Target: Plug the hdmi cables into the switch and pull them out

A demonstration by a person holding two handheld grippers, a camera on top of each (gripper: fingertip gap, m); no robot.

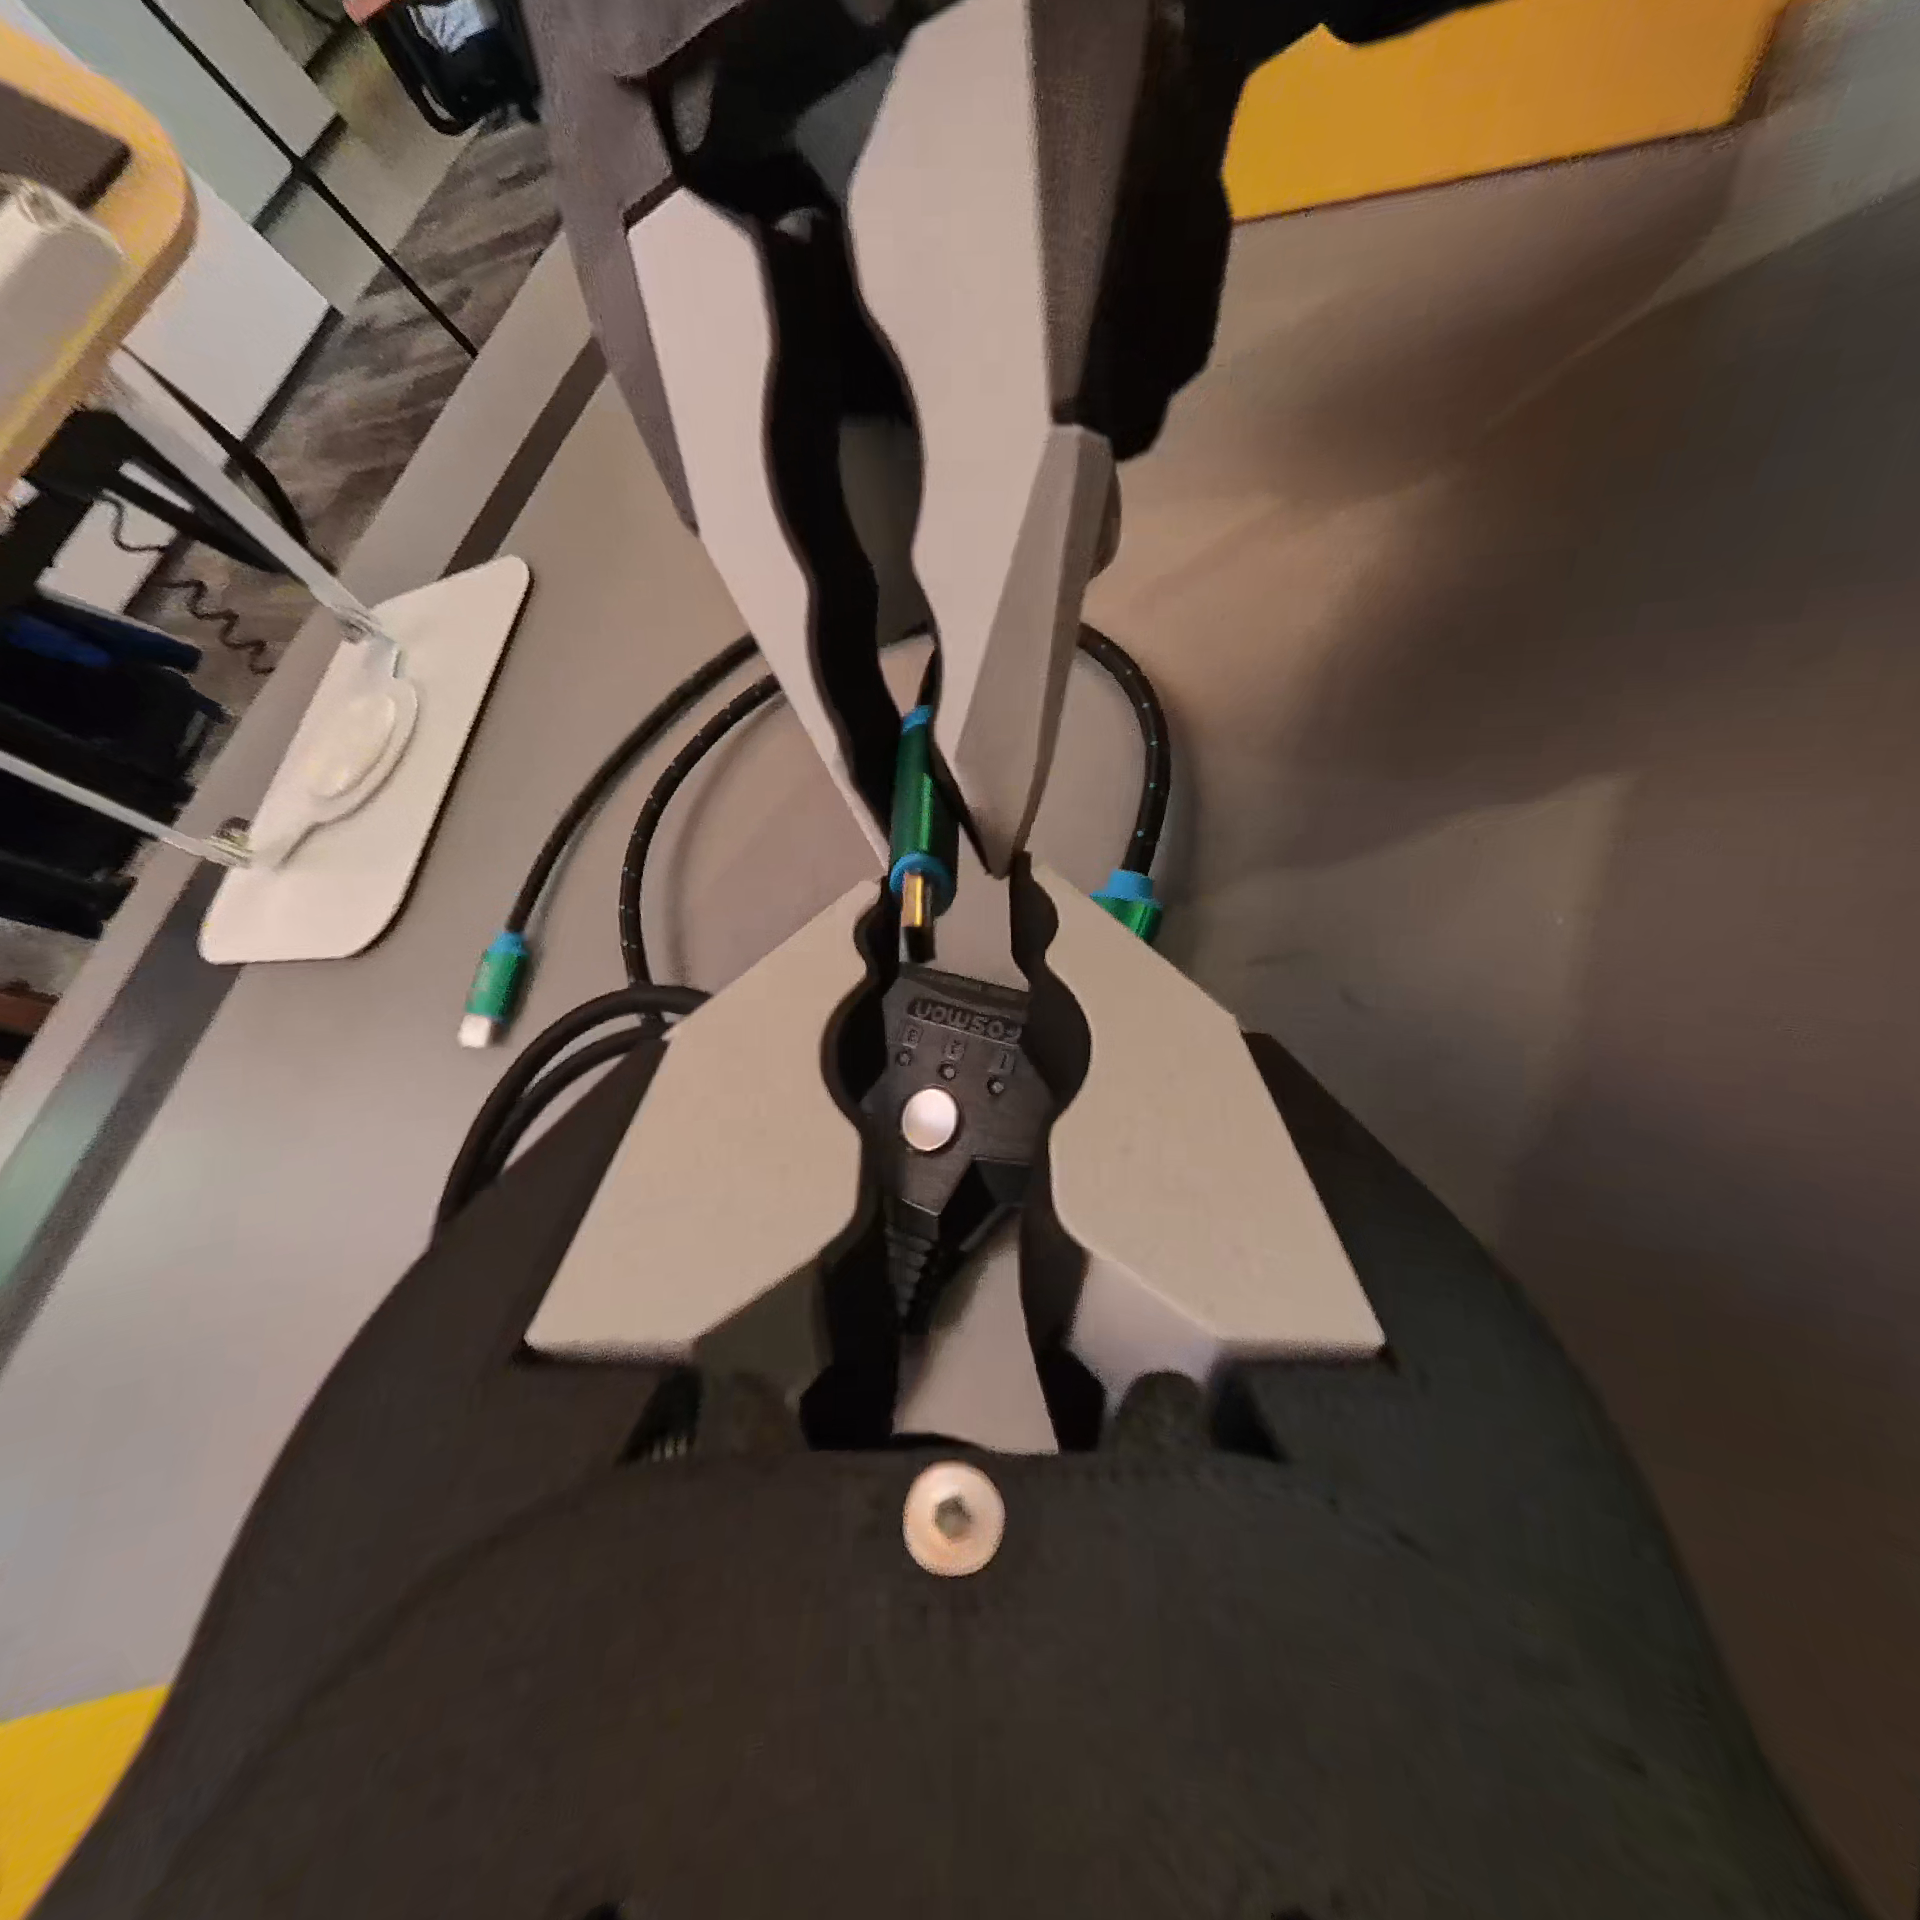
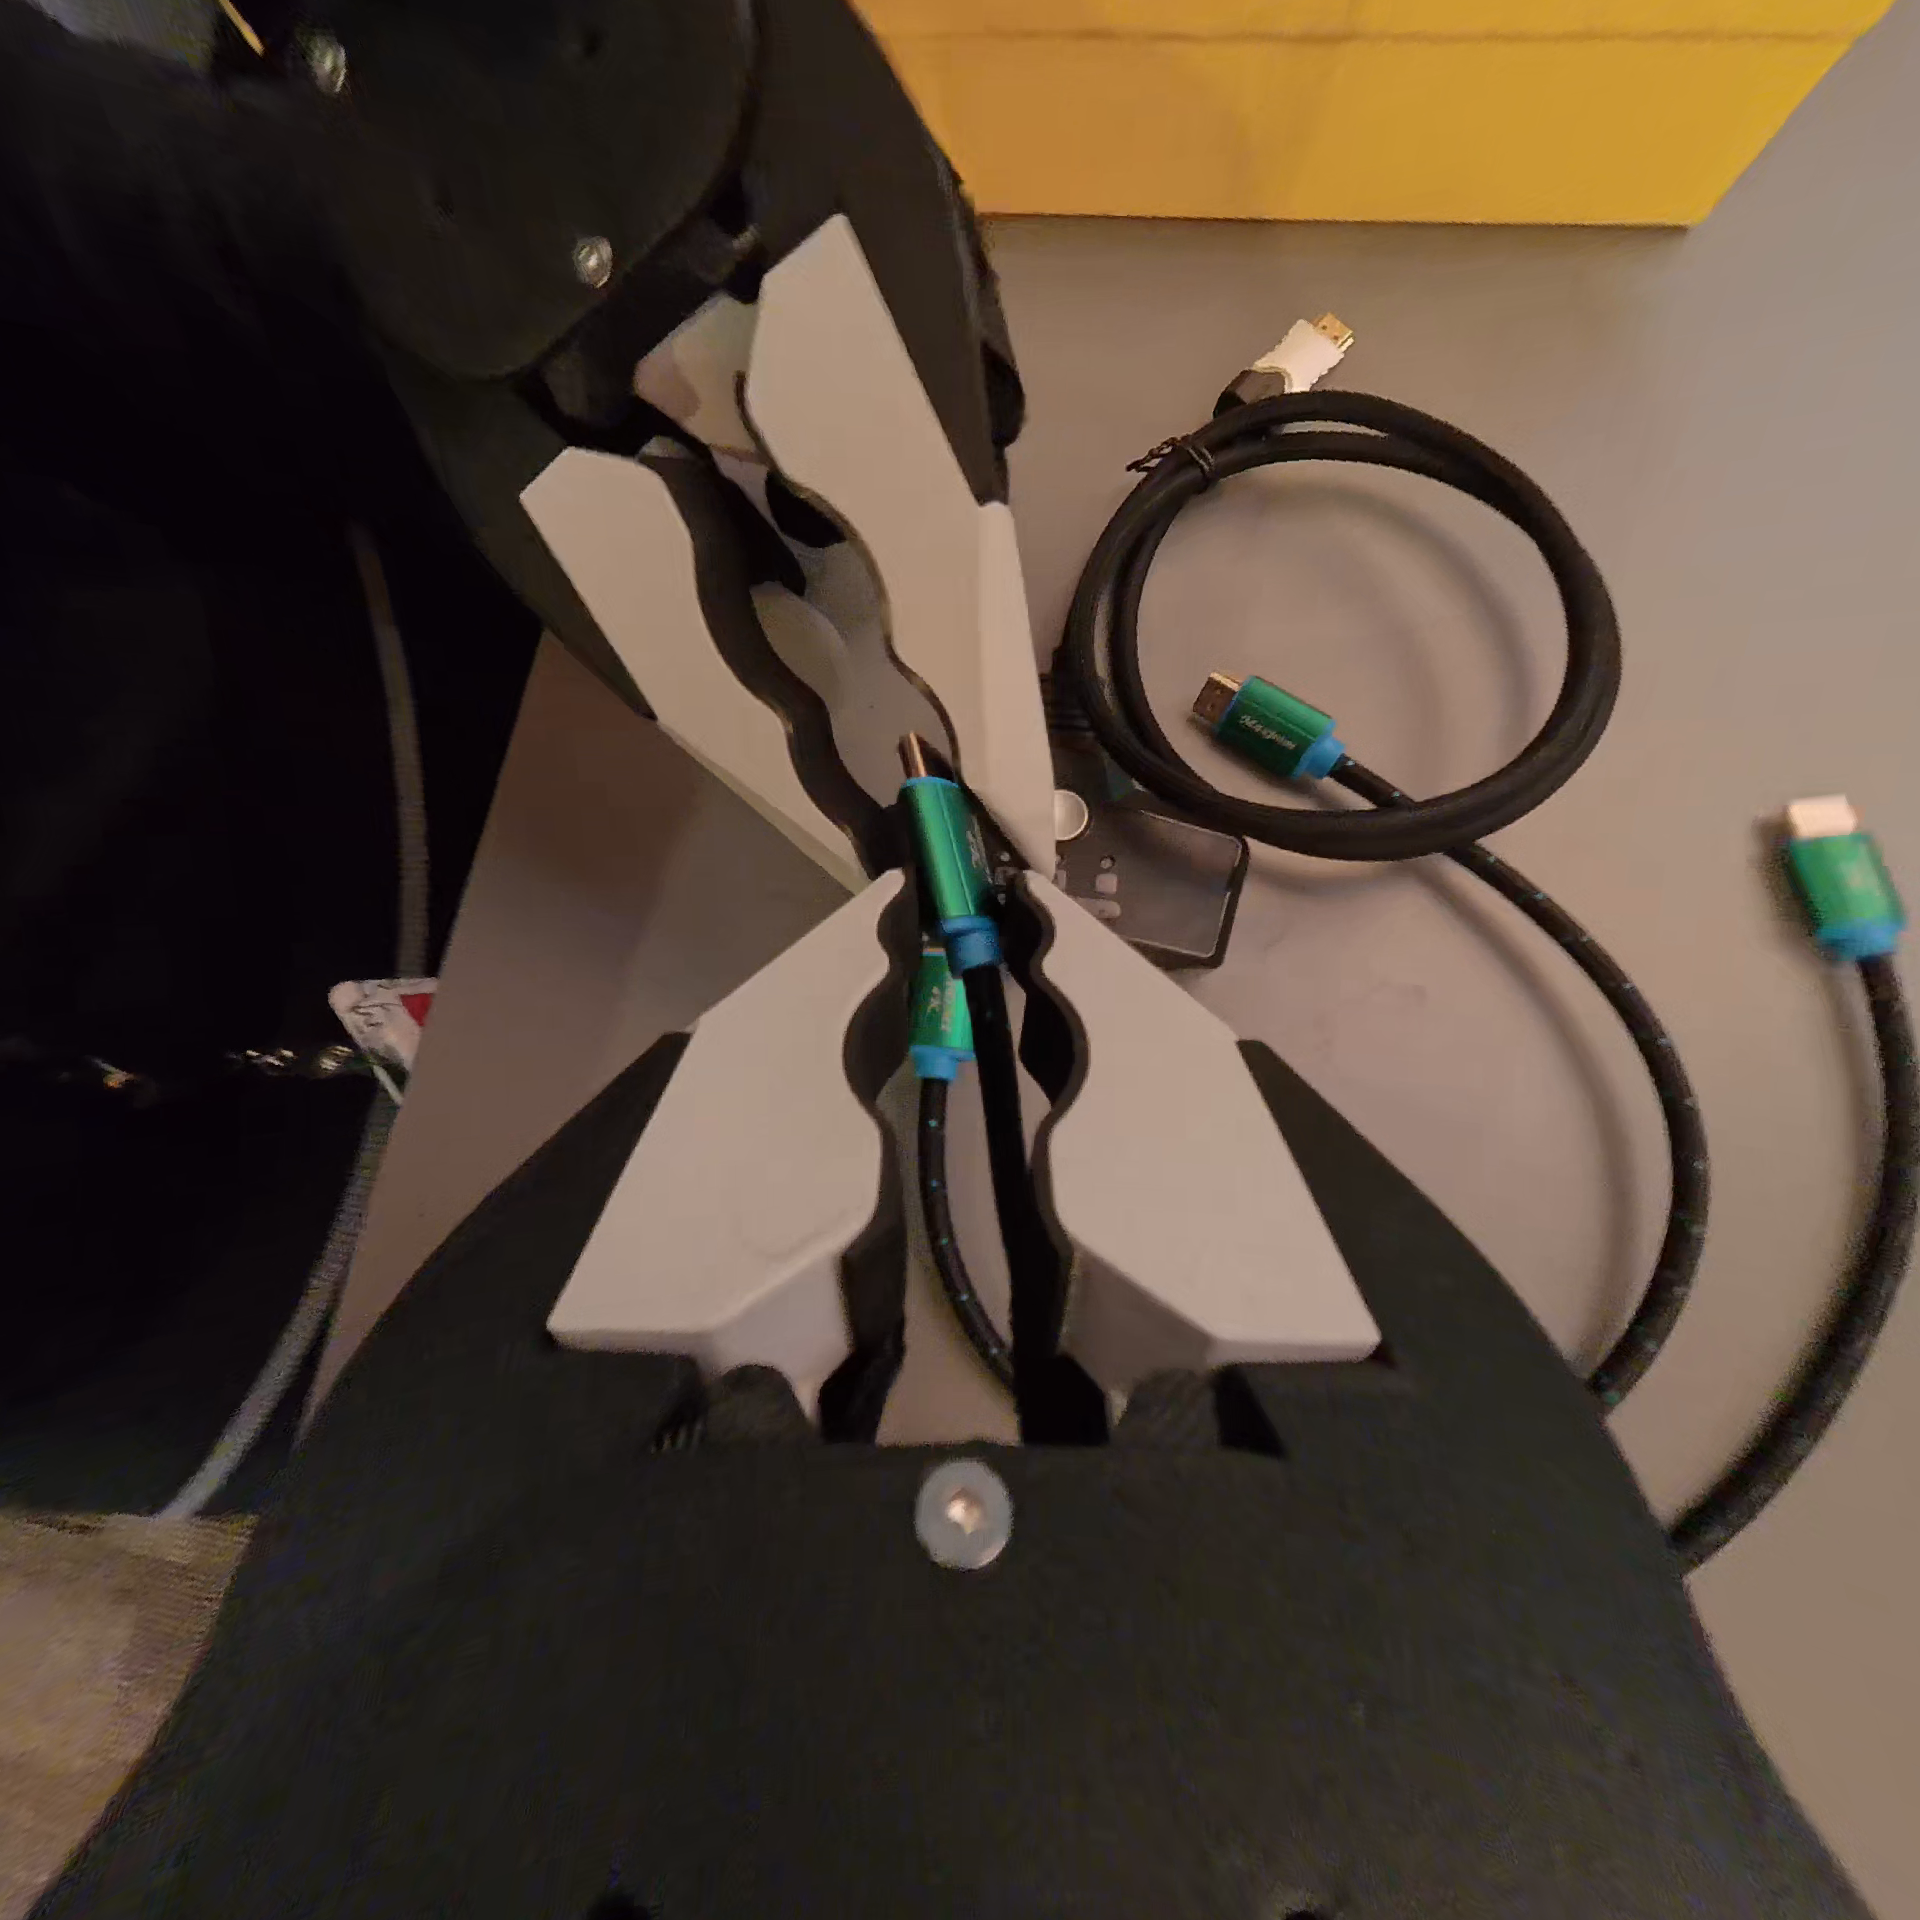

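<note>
In the left wrist view my left gripper (image 1: 943, 883) is shut on the black HDMI switch (image 1: 951, 1101), which has a silver button on top. My right gripper (image 1: 940, 862) comes in from above, shut on a green HDMI plug (image 1: 914, 800). The plug's gold tip (image 1: 920, 920) is at the switch's front edge; how deep it sits is hidden. In the right wrist view my right gripper (image 2: 961, 883) holds that plug (image 2: 940, 852), and the left gripper's grey fingers (image 2: 935, 520) reach in from the upper left over the switch (image 2: 1153, 883).
Loose green plugs lie on the grey table (image 2: 1558, 364): one in a black cable coil (image 2: 1262, 727), one at the right (image 2: 1844, 883), one under my fingers (image 2: 940, 1023). A white plug (image 2: 1304, 353) lies farther back. A yellow box (image 2: 1351, 104) stands behind, and a white monitor base (image 1: 364, 769) at the left. Both grippers' tips are close together, under 4 cm apart.
</note>
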